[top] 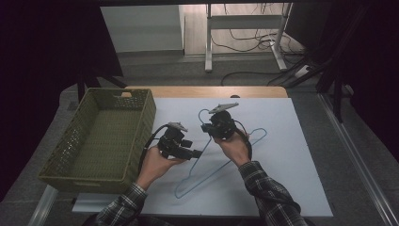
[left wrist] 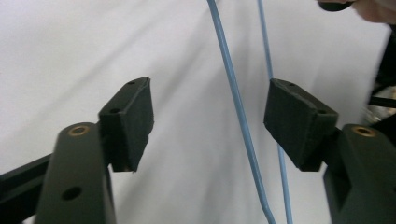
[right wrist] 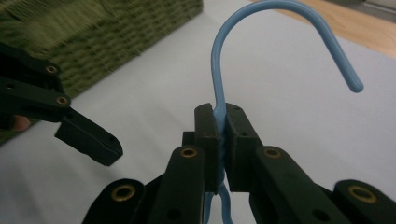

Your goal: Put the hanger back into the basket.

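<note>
- The right gripper [right wrist: 223, 140] has its two black jaws clamped on the twisted neck of the thin blue wire clothes hanger [top: 221, 165], just under the hook.
- In the right gripper view the hook curls up and over to the right, free of the sheet below.
- The left gripper [left wrist: 208, 123] has its jaws wide apart; one blue wire of the hanger runs between the pads without touching either.
- In the left gripper view a second blue wire runs behind the right pad [left wrist: 299, 123].
- From the high view, the hanger lies across the middle of the white sheet [top: 291, 188] covering the wooden table [top: 207, 92], its long triangle stretching down towards the person.
- The left gripper [top: 176, 141] sits just left of the hanger's side wire; the right gripper [top: 220, 123] is at its neck.
- An olive-green woven plastic basket [top: 141, 136] stands at the left edge of the sheet, just beside the left hand [top: 157, 162].
- Nothing lies between the grippers and the basket.
- Behind the table: a white desk frame [top: 209, 42] and loose black cables [top: 249, 42] on the floor.
- No readable writing or labels anywhere.
</note>
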